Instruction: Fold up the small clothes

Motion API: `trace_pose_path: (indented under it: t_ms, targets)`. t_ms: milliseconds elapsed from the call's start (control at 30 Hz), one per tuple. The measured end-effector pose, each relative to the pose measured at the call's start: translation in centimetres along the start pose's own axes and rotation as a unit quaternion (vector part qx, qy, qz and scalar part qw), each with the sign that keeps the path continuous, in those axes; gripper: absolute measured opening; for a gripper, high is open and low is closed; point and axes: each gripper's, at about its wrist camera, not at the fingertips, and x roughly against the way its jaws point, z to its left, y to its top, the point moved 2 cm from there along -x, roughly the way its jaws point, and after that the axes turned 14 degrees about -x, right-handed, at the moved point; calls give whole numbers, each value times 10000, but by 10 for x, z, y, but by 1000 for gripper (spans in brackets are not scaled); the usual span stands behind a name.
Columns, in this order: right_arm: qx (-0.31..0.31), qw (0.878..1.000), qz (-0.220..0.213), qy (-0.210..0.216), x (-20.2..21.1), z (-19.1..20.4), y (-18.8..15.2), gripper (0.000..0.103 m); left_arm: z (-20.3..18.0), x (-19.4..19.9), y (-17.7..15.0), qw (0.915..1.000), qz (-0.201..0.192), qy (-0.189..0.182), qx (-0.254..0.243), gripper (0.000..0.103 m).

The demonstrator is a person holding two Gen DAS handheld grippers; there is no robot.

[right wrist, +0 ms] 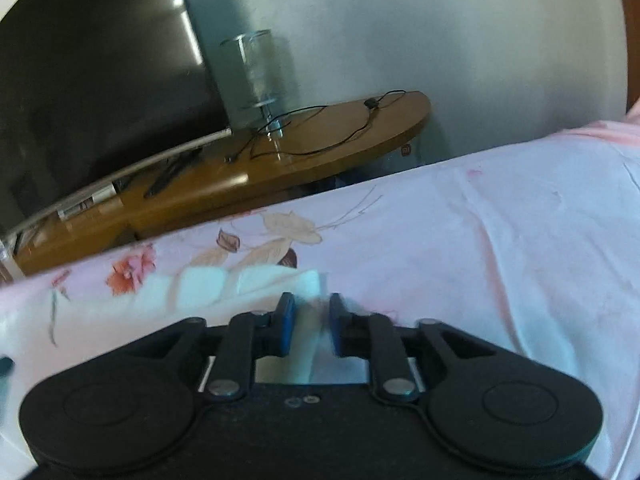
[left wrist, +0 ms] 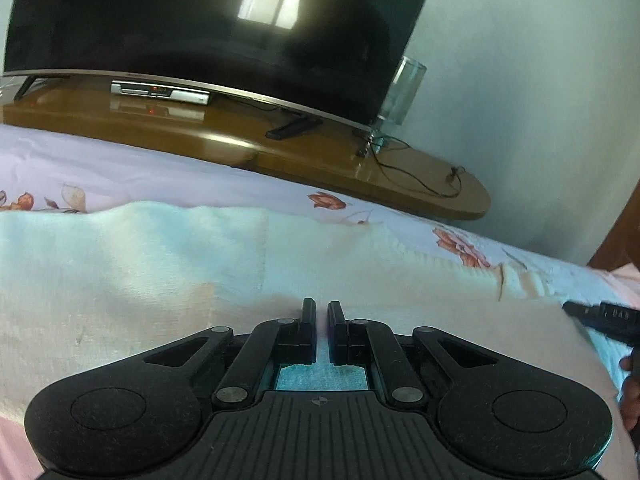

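A pale white-and-mint knitted garment (left wrist: 160, 264) lies spread on the floral bed sheet (left wrist: 120, 168). My left gripper (left wrist: 321, 310) rests low on it, its jaws nearly closed with a fold of the cloth between them. My right gripper (right wrist: 312, 312) is at the garment's right edge (right wrist: 224, 284), jaws narrowed on a thin fold of the pale cloth; that view is blurred. The right gripper's black tip also shows at the right edge of the left wrist view (left wrist: 600, 318).
Beyond the bed stands a wooden TV stand (left wrist: 328, 156) with a large dark TV (left wrist: 200, 28), a set-top box (left wrist: 160, 94), a remote (left wrist: 294, 128), a glass vase (left wrist: 400, 96) and cables. A pale wall (right wrist: 440, 40) is behind.
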Motion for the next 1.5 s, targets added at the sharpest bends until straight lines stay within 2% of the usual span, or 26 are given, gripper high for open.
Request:
trace_pose_path:
  t_ms: [100,167,333,400,433,467,500,533,600,667,700,733,767,867,933,967,1033,1067,1133,1167,1200,1233,1300,1367,1467,1500]
  targets:
    - [-139,9995,92,261,-2,-4,0,36,1,5,-4,9995,-111,286,66,7]
    - [-13,9985,168,517,-2,-1,3,8,4,3,-5,9992,-14,349,201,6]
    - [-155,9998,80,66,-5,-8,6,4,1,0,-4,9989,80,458,19,6]
    - [174,9998,25,-126,-1,2,4,8,1,0,-4,9989,79,459,-33,6]
    - [343,9987,-251,-287,11,8,3,24,1,1,-4,9990,65,445,-64,6]
    - [577,9959,-653,-236,28,13,-2,24,2,1,-4,9990,55,432,-56,6]
    - [810,9948,-601,-115,33,15,-9,22,3,2,-4,9991,57,425,-50,6]
    - [978,9948,91,-253,20,15,-19,23,2,4,-3,9990,74,422,-94,7]
    - [1140,9929,43,-341,26,16,-20,21,2,17,-4,9991,136,351,-170,7]
    - [860,9954,-270,-318,49,9,-15,24,12,43,-13,9994,112,314,-110,9]
    - [689,9962,-462,-255,64,2,-15,35,22,57,-20,9995,129,289,-16,31]
    - [533,9970,-537,-169,79,-6,-19,50,36,73,-28,9994,172,290,127,90]
    - [435,9977,-504,-127,90,-14,-25,55,51,88,-34,9986,199,416,274,102]
    - [396,9986,-278,-217,112,-36,-54,56,113,138,-58,9931,12,767,890,101]
    - [309,9987,-40,-392,123,-52,-75,53,164,168,-76,9809,-191,1147,1556,97]
    - [229,9986,31,-473,127,-58,-84,53,192,181,-85,9700,-297,1299,2033,91]
    - [91,9987,18,-502,136,-64,-98,53,243,199,-107,9385,-622,1260,3154,52]
    - [42,9986,-3,-522,140,-62,-101,53,268,204,-122,9132,-877,1106,3822,44]
    - [-97,9986,-3,-518,142,-60,-105,54,301,203,-142,8730,-1082,903,4669,13]
    - [-168,9986,13,-506,139,-56,-104,54,313,199,-148,8596,-1125,848,4911,8]
    - [-250,9985,39,-492,133,-52,-104,55,320,194,-151,8538,-1143,817,5013,6]
    - [-336,9983,59,-464,133,-52,-101,55,323,190,-149,8535,-1203,791,5008,6]
    - [-496,9982,54,-336,128,-45,-97,55,325,181,-138,8635,-1109,951,4828,6]
    - [-487,9984,23,-274,140,-38,-94,54,327,176,-132,8678,-1076,1034,4739,6]
    - [-400,9990,29,-212,140,-28,-90,54,329,175,-132,8556,-1193,1025,4932,6]
    - [-377,9991,26,-212,144,-28,-90,54,329,176,-133,8520,-1266,983,4984,13]
